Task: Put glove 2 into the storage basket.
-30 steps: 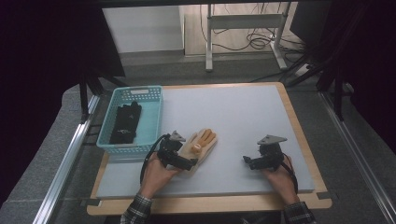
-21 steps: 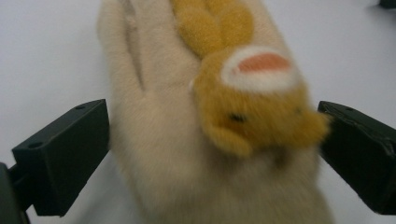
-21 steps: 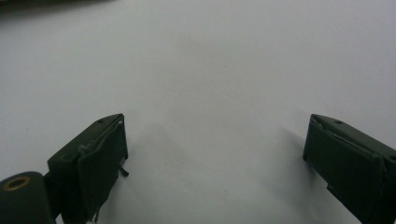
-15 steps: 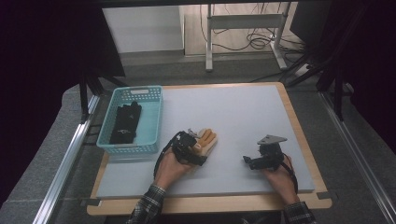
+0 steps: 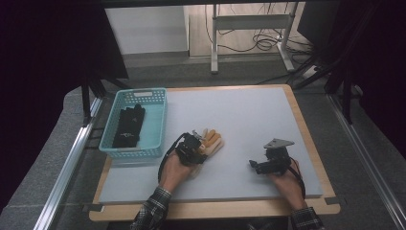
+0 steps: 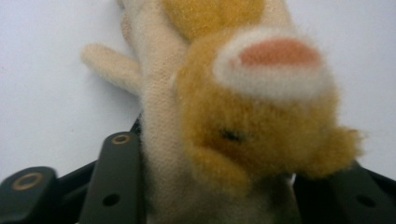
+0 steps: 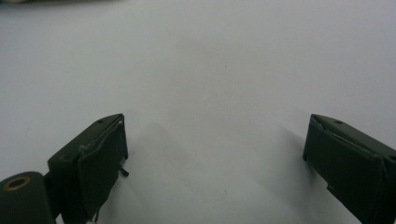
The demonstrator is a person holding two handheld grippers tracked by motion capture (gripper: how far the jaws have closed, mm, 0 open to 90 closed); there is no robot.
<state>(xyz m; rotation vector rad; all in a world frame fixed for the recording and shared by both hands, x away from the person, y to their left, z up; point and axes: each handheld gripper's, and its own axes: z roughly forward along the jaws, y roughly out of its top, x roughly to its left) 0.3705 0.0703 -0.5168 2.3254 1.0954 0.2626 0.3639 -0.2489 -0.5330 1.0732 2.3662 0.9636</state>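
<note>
The left gripper point(image 5: 200, 146) is just closing on the tan glove point(image 6: 224, 121), pinching its cuff. Next, probably, comes lifting it toward the blue basket point(image 5: 158, 125). The right gripper point(image 7: 215, 158) is resting spread on the mat point(image 5: 258, 115).

Left gripper point(image 5: 197, 146) sits on the cuff end of a tan-and-orange fuzzy glove point(image 5: 211, 142) near mid-table, jaws just closed in with the glove between them. Glove fingers point away from the person, up-right. Right gripper point(image 5: 262, 164) rests on the grey table mat point(image 5: 249, 115), well apart from the glove, grey three-cornered plate on top (jaw gap too small to read here). Teal basket point(image 5: 155, 125) at the mat's left edge holds a black glove point(image 5: 128, 126), lying lengthwise. Plaid sleeves enter from the bottom edge. Mat lies on a wooden board point(image 5: 306, 139).
</note>
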